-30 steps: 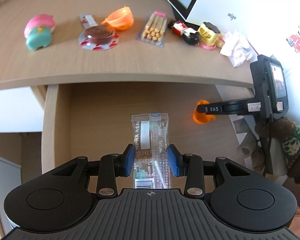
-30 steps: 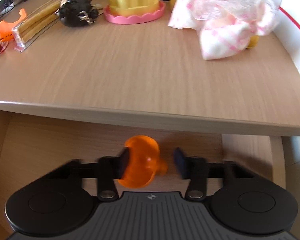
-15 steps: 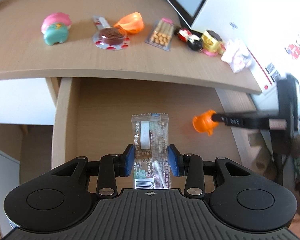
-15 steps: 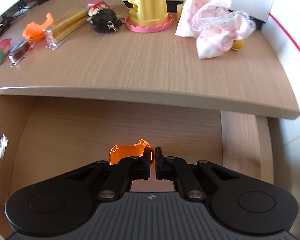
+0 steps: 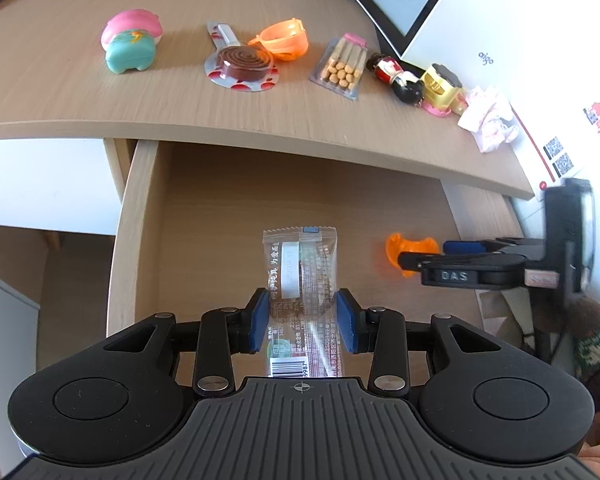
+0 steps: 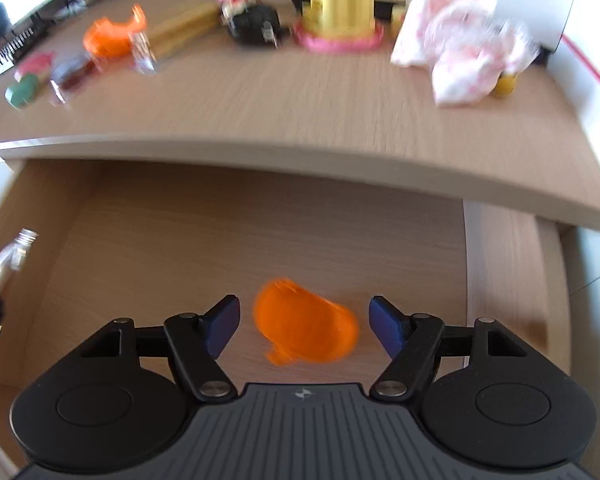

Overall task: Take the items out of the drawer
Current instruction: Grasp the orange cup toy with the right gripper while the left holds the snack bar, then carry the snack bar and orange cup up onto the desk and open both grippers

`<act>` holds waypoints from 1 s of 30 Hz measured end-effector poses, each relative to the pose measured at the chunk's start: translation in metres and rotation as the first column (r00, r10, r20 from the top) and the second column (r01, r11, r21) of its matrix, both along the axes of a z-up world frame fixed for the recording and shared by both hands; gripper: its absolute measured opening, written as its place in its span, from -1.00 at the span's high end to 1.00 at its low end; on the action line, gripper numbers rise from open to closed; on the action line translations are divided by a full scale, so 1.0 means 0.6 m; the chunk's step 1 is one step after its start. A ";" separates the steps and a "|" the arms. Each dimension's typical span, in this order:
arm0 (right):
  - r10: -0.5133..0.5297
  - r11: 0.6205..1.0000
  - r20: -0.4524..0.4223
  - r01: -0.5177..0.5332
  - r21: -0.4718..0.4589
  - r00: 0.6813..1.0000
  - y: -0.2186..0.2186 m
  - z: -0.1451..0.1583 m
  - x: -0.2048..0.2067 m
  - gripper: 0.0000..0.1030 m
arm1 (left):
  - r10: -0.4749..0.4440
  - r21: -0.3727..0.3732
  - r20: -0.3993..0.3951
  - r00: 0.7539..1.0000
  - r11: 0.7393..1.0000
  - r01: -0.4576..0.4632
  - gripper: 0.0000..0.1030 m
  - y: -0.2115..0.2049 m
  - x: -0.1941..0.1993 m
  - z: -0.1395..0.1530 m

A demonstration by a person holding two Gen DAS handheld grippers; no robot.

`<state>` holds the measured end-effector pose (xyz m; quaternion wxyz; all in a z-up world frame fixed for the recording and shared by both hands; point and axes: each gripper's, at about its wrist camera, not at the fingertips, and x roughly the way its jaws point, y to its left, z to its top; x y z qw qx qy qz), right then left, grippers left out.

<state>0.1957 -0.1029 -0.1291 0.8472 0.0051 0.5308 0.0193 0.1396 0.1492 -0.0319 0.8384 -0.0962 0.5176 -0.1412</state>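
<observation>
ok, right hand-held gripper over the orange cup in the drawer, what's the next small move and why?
Probably re-centre and close again. The right hand-held gripper has its jaws opening, and the orange cup sits between the pads untouched, apparently lying on the drawer floor. The left hand-held gripper already clamps the snack packet, so only the cup remains.

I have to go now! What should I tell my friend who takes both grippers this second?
Left hand-held gripper: shut on the snack packet, held above the open drawer.
Right hand-held gripper: jaws opening; the orange cup sits between them, pads not touching it.
Done: many items already lie on the desk, such as the teal toy and biscuit sticks.
Left: set the packet on the desk, then grip the cup properly and lift it out too.
</observation>
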 end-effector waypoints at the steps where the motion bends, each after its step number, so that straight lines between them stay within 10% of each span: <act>1: -0.011 1.000 -0.020 0.011 0.005 1.000 -0.003 -0.006 0.005 -0.40 | -0.002 0.005 -0.001 1.000 1.000 0.002 0.22 0.000 0.000 0.000; 16: 0.034 0.996 -0.098 -0.042 -0.074 0.995 0.007 -0.014 0.016 0.02 | -0.090 0.004 -0.006 0.996 0.996 0.090 0.22 -0.013 0.000 -0.004; 22: -0.045 0.999 0.048 0.045 -0.004 0.998 -0.021 0.109 -0.030 0.02 | -0.133 -0.034 0.113 0.985 0.990 0.138 0.22 -0.022 0.011 0.047; 26: -0.112 0.994 0.289 0.109 0.026 0.951 -0.053 0.265 -0.021 0.02 | -0.235 -0.011 0.310 0.921 0.968 0.251 0.22 -0.057 0.049 0.136; 30: -0.121 0.991 0.439 0.131 0.008 0.890 -0.087 0.352 0.035 0.02 | -0.478 0.172 0.380 0.792 0.878 0.447 0.21 -0.125 0.096 0.159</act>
